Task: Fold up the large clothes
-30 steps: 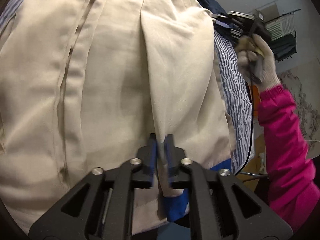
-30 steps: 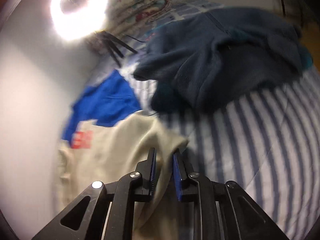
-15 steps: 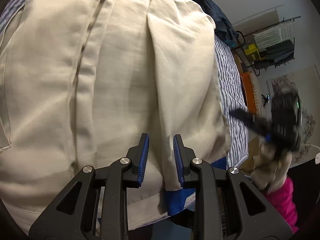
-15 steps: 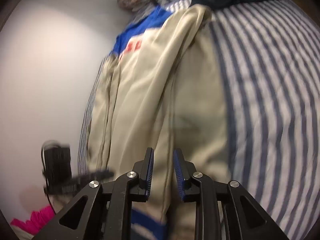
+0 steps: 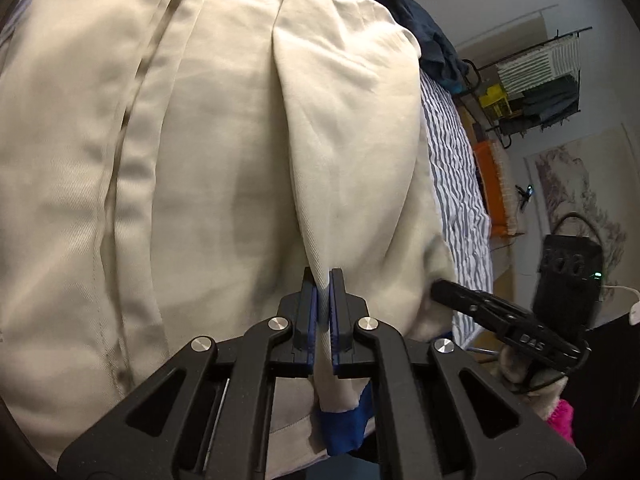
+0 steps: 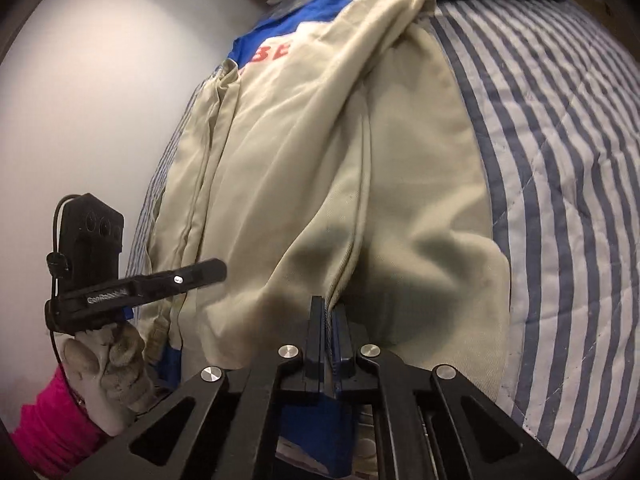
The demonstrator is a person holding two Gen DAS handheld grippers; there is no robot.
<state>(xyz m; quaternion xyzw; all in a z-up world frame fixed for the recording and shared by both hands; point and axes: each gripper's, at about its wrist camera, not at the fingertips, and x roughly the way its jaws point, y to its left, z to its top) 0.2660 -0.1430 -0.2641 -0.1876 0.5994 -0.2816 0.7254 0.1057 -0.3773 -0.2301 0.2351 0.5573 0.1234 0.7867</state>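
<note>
Both jaws clamped on the near hem of beige jacket (image 5: 224, 168), long axis running to upper frame across striped bed (image 6: 560, 160); left gripper (image 5: 323, 312) and right gripper (image 6: 328, 332) side by side.

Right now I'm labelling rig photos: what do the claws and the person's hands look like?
Each claw, left and right, is black angular framework with silver rivets and blue-lined fingers. The left hand wears a pale knitted glove and a bright pink sleeve; a black cable trails down.

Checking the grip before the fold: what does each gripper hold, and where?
Both pinch the beige jacket near its bottom hem: left gripper on a fold, right gripper on a seam.
</note>
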